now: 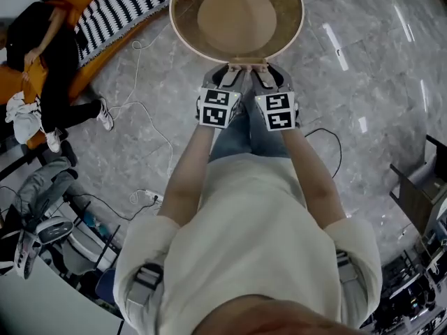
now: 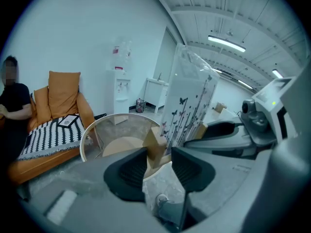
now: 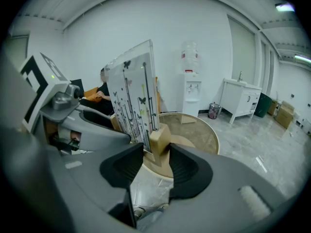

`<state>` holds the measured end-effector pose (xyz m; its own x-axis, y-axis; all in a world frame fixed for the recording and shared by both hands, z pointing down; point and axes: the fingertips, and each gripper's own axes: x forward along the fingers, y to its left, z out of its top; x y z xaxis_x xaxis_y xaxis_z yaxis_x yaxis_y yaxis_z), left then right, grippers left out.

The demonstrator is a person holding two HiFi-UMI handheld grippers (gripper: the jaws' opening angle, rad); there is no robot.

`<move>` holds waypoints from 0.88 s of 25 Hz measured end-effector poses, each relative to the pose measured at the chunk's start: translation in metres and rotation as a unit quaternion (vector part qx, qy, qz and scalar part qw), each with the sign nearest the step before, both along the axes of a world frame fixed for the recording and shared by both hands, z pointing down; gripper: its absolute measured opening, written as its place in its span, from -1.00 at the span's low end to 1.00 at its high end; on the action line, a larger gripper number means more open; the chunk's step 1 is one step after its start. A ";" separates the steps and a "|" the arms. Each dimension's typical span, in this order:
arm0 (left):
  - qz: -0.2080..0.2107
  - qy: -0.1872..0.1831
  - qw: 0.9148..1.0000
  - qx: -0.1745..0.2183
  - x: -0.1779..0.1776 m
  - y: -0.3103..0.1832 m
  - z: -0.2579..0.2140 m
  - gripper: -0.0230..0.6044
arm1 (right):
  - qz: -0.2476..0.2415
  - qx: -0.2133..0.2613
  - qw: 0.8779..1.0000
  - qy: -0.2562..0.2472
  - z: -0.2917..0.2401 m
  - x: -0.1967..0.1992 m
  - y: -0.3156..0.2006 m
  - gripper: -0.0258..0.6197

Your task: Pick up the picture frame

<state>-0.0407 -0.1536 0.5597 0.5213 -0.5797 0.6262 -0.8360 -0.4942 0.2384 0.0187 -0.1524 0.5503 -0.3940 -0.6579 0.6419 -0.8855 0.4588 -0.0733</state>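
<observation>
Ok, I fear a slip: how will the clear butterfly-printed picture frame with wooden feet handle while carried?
The clear butterfly-printed picture frame looks stiff: it stands straight though gripped only at the wooden feet. It is probably top-heavy, since it rises well above the left gripper and right gripper, so it may tip. Its glossy face likely scratches if dropped.

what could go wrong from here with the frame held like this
1. The left gripper and right gripper pinch the picture frame only by its two small wooden feet. The tall clear panel stands above the grip, so it may tip or slip out.
2. If the grippers drift apart or twist, the panel could pull from a foot.
3. The round glass table lies just ahead; a drop could hit it.
</observation>
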 end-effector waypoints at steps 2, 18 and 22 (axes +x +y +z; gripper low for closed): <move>0.000 -0.002 1.000 0.007 -0.001 0.003 -0.014 -0.42 | 0.001 0.008 1.000 -0.001 -0.014 -0.001 0.003 -0.40; -0.018 0.007 0.999 0.037 -0.006 0.036 -0.091 -0.42 | -0.024 0.059 0.998 -0.007 -0.088 -0.004 0.034 -0.41; -0.021 0.009 0.999 0.042 -0.010 0.042 -0.101 -0.42 | -0.033 0.070 0.997 -0.011 -0.102 -0.009 0.040 -0.42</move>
